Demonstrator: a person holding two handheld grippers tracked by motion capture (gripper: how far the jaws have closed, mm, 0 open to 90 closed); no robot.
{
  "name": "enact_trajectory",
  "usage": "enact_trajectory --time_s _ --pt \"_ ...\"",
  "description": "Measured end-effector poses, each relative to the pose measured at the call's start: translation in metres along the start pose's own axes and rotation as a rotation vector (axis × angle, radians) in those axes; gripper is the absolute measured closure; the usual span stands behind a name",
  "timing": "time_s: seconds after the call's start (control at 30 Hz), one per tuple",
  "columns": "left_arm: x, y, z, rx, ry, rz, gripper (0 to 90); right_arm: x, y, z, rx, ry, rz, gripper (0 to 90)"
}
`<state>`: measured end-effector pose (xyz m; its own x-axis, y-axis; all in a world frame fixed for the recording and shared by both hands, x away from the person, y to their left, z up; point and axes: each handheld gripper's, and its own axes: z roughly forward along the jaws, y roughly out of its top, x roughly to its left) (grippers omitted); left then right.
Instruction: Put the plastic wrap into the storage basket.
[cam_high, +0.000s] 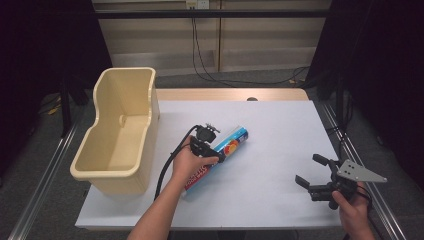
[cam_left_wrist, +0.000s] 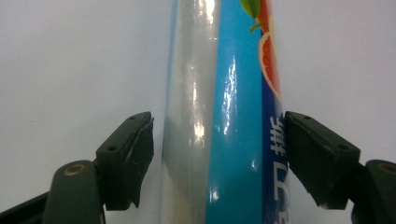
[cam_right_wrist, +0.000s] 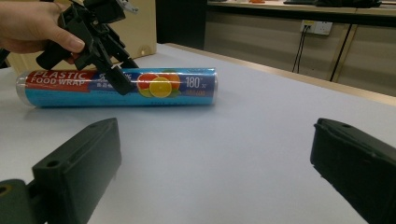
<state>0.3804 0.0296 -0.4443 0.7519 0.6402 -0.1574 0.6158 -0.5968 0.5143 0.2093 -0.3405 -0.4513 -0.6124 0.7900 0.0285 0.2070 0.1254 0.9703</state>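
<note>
The food wrap roll (cam_high: 220, 152) lies just right of the cream bin (cam_high: 120, 130); left tool (cam_left_wrist: 217, 156) straddles it, jaws apart; right tool (cam_high: 315, 175), farther right, gapes wide

A rectangular table with a pale grey-white top (cam_high: 280, 125) and a light wooden far edge (cam_high: 230, 94) is seen at the centre. Grey carpeted floor (cam_high: 45, 165) is spread around the table. Beyond the table, a beige panelled wall (cam_high: 260, 35) is crossed by a dark horizontal rail (cam_high: 210, 14), with a white socket plate (cam_high: 197, 4) above it. Black cables (cam_high: 200, 55) are hung from the socket to the floor. Black curtains (cam_high: 385, 75) are hung on both sides of the table.
</note>
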Motion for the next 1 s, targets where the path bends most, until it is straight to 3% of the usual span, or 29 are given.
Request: enact_trajectory --time_s 0.3,0.53,0.77,0.87,1.0 --pt "-0.003 0.006 0.009 0.063 -0.002 0.032 31.2 0.0 0.0 0.0 0.0 0.002 -0.001 1.4" --pt "0.0 0.007 0.011 0.081 -0.025 0.003 31.6 0.0 0.0 -0.001 -0.001 0.0 -0.003 1.4" --pt "-0.007 0.015 0.011 0.146 0.014 0.006 32.4 0.0 0.0 -0.001 -0.001 -0.001 -0.005 1.4" --pt "-0.008 0.017 0.009 0.179 0.013 -0.027 32.5 -0.001 0.0 -0.001 -0.001 -0.002 -0.003 1.4" --pt "-0.006 0.017 0.004 0.174 0.009 -0.062 32.6 -0.001 0.0 0.0 -0.002 -0.003 -0.004 1.4"
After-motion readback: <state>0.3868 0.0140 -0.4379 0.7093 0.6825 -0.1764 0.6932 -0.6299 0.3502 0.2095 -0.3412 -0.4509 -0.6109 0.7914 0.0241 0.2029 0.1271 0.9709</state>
